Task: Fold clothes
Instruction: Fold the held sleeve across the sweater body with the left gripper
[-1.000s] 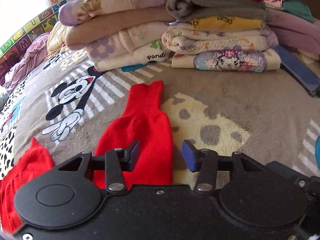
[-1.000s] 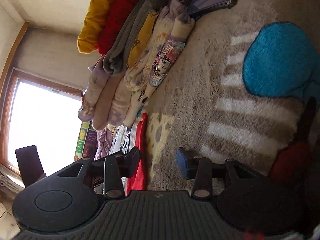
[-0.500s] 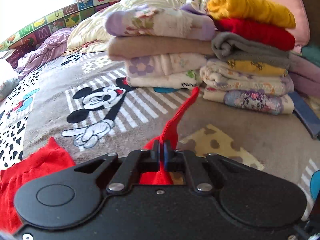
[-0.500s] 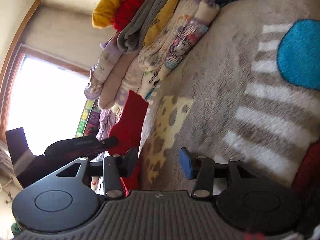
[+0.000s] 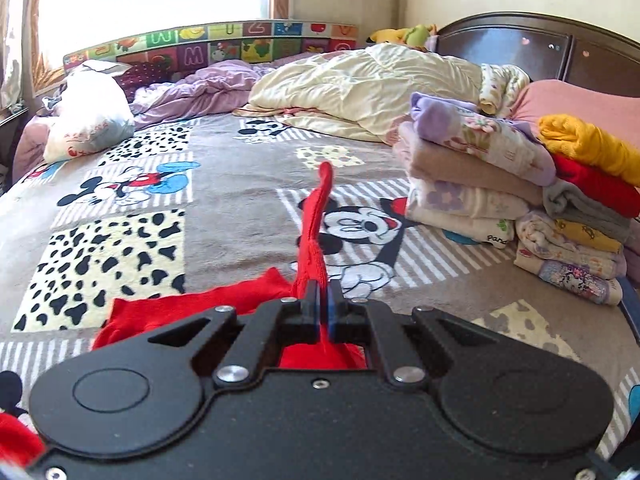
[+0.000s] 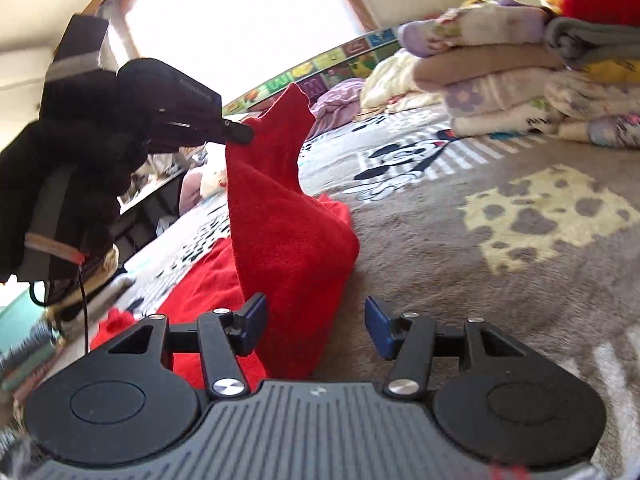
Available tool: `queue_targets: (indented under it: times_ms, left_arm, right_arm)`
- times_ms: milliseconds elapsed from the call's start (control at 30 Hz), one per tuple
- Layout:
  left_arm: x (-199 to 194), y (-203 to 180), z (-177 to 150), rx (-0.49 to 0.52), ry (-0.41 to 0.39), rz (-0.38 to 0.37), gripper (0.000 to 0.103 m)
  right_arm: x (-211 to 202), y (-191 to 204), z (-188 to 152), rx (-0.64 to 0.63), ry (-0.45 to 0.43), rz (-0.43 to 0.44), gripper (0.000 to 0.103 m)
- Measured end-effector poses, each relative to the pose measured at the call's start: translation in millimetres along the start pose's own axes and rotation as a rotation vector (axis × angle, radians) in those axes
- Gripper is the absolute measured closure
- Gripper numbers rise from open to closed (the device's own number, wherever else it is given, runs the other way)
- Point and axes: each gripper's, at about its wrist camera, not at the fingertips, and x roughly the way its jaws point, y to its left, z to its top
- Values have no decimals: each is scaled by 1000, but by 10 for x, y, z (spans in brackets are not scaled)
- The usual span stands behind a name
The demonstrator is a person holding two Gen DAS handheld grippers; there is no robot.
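Where sunlight falls, cartoon-print blanket (image 5: pixel 240 184), 2 folded stacks (image 5: pixel 520 184).

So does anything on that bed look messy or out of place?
Mostly the red garment: the left gripper has pinched one part and lifted it, so it hangs crumpled. The folded stacks look tidy, while the cream quilt behind lies rumpled.

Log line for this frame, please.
left tool: shut on red garment, lifted off bed | right tool: open, empty, beside garment | folded stacks: untouched
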Motion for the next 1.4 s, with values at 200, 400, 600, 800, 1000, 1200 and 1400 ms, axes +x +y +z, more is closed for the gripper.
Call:
queue_targets:
  times_ms: [200,400,600,800,1000,1200,1400]
  left_arm:
    - [-170,556,-347,-82,7,52,101]
    - [-312,884,-596,-152,-16,55,101]
    - [-422,953,-773,-126,-30,78,101]
    - [-545,989,-933,-94,-42,101,101]
    - [-549,1157,-1067,-128,-28,121,101]
    - [-514,1109,-1132,-103,-11,119,101]
    - [-484,1184,-1122,-112,-12,139,101]
  right_arm:
    - [166,429,-146,-253,91,-24,48]
    - [142,553,-294,-365,171,-44,49]
    - [125,529,-335,-407,157,-57,49]
    - [119,634,-392,-483,153,-36,49]
    - [107,702,-404,-522,151,-17,49]
    - [49,755,-400,-554,117,-3,49]
    - [47,839,-439,-604,116,27,49]
